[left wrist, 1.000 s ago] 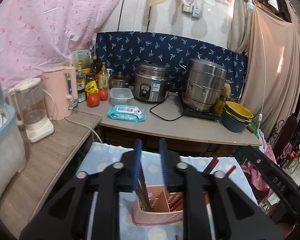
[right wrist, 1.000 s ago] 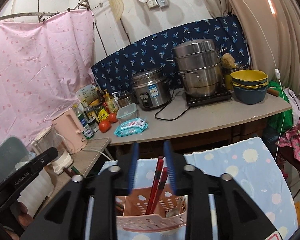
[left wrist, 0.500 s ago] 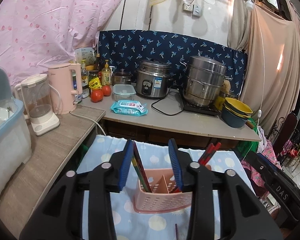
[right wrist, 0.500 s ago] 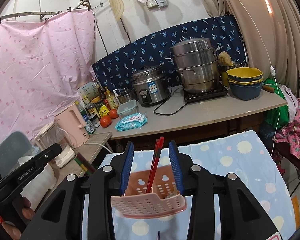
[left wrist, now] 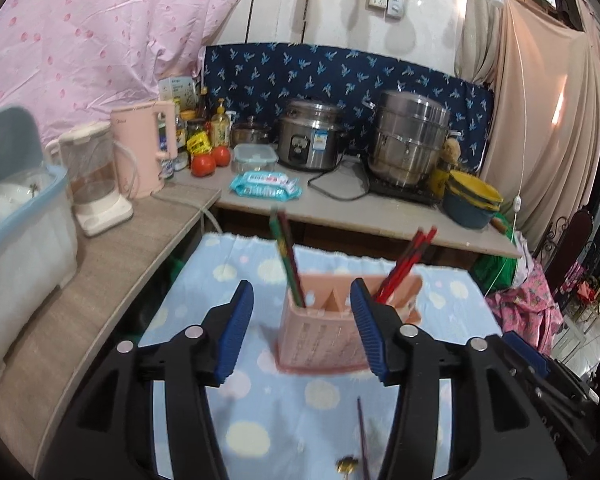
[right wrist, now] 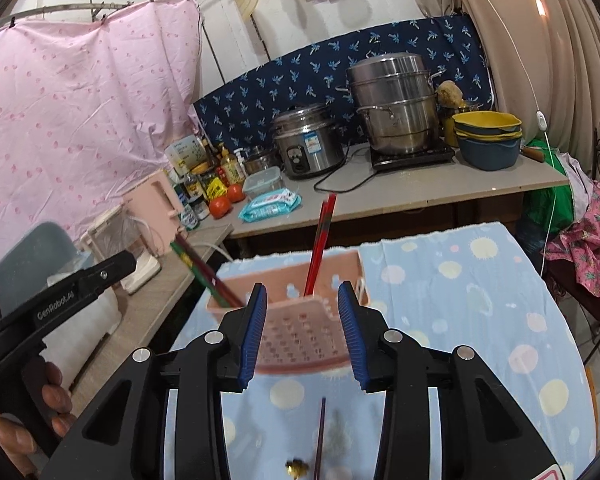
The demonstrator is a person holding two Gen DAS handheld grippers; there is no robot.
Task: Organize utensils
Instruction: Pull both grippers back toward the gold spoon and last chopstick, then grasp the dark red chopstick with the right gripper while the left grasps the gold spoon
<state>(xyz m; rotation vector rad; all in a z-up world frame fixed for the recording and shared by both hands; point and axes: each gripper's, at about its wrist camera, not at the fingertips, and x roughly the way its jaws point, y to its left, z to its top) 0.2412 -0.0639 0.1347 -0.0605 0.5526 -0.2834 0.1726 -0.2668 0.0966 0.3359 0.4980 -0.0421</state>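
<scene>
A: What was found changed against the picture from a second before?

B: The left gripper (left wrist: 302, 332) had been closed narrowly around the green-and-red chopsticks (left wrist: 286, 258); its jaws were seen opening, about halfway wide, with nothing pressed by the pads. Those chopsticks were left standing free in the pink utensil basket (left wrist: 320, 344), which was seen ahead of the blue pads and lower than before. The right gripper (right wrist: 302, 334) was found drawn back too: the red chopsticks (right wrist: 320, 240), earlier between its pads, were seen beyond its tips, standing in the basket.

A: How was the basket seen?

B: A pink perforated holder with inner dividers was seen upright on the blue dotted cloth (left wrist: 260, 420), straight ahead of both tools. The green-and-red pair was tilted in the compartment toward the left tool's left pad, the red pair in the one behind its right pad. A dark single chopstick (right wrist: 321, 436) and a small brass-coloured piece (right wrist: 297, 467) were seen flat on the cloth, nearer than the basket, below the right tool's pads.

A: And the hands?

B: Both tools were pointed forward and somewhat downward. The right tool's jaws were held moderately apart, gripping nothing. A hand (right wrist: 40, 408) was seen wrapped round the left tool's handle.
</scene>
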